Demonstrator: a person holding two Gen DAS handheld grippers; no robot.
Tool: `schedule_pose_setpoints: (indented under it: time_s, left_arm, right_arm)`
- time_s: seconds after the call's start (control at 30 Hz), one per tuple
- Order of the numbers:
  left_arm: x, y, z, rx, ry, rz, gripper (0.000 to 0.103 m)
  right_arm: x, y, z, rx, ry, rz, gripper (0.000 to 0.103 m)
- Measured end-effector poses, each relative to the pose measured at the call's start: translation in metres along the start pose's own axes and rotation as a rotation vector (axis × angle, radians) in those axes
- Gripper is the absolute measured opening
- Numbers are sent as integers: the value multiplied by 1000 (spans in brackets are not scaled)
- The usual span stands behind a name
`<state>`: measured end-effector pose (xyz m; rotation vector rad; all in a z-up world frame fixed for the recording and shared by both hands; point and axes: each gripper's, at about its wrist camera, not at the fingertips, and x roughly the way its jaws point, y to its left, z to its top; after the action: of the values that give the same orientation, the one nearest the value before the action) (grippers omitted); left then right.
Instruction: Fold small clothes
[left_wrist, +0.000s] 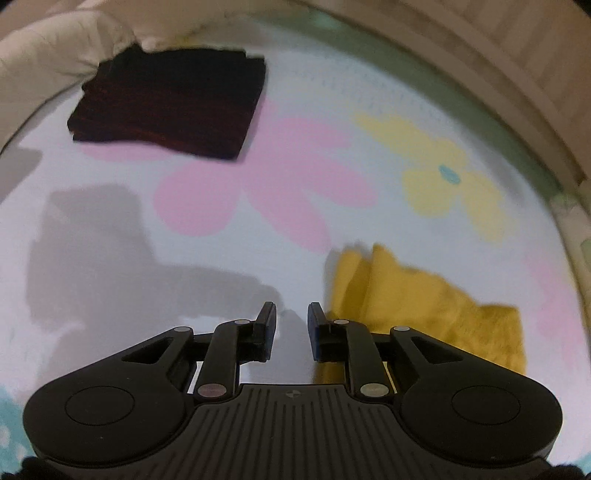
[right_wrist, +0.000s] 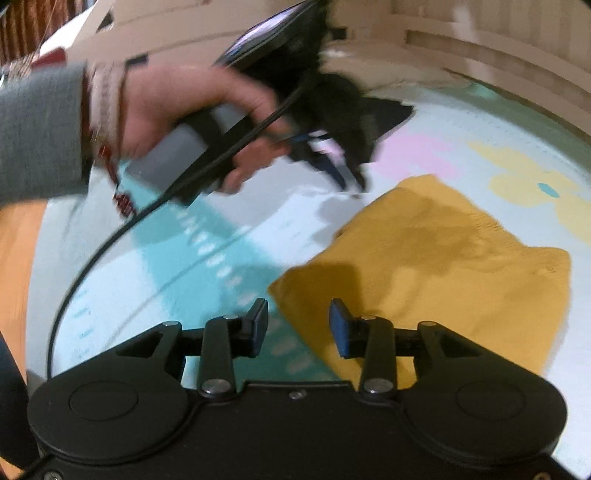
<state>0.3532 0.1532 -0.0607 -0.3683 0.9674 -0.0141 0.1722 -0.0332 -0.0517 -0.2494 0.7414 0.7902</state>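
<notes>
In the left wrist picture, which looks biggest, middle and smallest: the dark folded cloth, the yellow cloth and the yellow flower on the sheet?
1. Dark folded cloth
2. Yellow cloth, though partly hidden behind the tool
3. Yellow flower
The yellow cloth and flower look close, so that order is unsure.

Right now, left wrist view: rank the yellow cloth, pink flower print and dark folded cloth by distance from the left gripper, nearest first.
From the left gripper:
1. yellow cloth, lying beside its right finger.
2. pink flower print, ahead at mid-sheet.
3. dark folded cloth, far upper left, by the white bedding.

Folded cloth (left_wrist: 168, 105) far-left; crumpled cloth (left_wrist: 424, 310) near-right.
</notes>
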Motion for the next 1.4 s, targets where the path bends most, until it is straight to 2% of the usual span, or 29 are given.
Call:
schedule_pose_setpoints:
  time_s: [0.13, 0.23, 0.3, 0.4, 0.5, 0.6, 0.63, 0.7, 0.8, 0.93, 1.07, 1.13, 1.2, 1.3, 1.4]
  left_arm:
    - [-9, -23, 3, 24, -47, -88, 22]
    - [-7, -47, 1, 84, -56, -144, 25]
    - [-2, -63, -2, 138, -58, -155, 25]
    - [13, -82, -11, 228, -45, -116, 25]
    - [30, -87, -16, 273, -23, -61, 25]
    - [33, -72, -20, 235, -27, 27, 28]
    - [31, -66, -20, 204, -34, 22, 28]
    - [29, -57, -18, 165, -31, 13, 28]
    - [27, -50, -20, 190, -26, 68, 31]
    - [22, -36, -15, 129, -1, 11, 33]
    - [11, -20, -11, 62, 13, -40, 44]
    - [1, -11, -12, 38, 15, -67, 52]
    - [-9, -4, -14, 19, 18, -97, 54]
    - [-21, 2, -24, 15, 60, -167, 61]
    - [-24, -2, -38, 47, 112, -205, 62]
  right_arm:
    - [-14, -30, 8, 97, -60, -50, 52]
    - [-18, -58, 10, 205, -72, -117, 54]
    - [-18, -80, 10, 280, -70, -157, 54]
    - [-21, -106, 6, 382, -63, -215, 54]
    - [-22, -127, 1, 447, -58, -259, 54]
    - [-23, -144, -4, 497, -54, -280, 54]
    - [-23, -150, -5, 517, -55, -281, 54]
    - [-21, -161, -9, 556, -54, -274, 54]
    - [-16, -177, -12, 616, -52, -237, 54]
    - [-2, -199, -15, 703, -54, -149, 64]
    - [22, -218, -25, 799, -26, -100, 65]
    - [24, -227, -32, 861, -61, -52, 65]
    - [26, -236, -34, 901, -74, -19, 65]
    - [28, -245, -35, 920, -81, 14, 65]
    - [30, -247, -38, 929, -88, 38, 65]
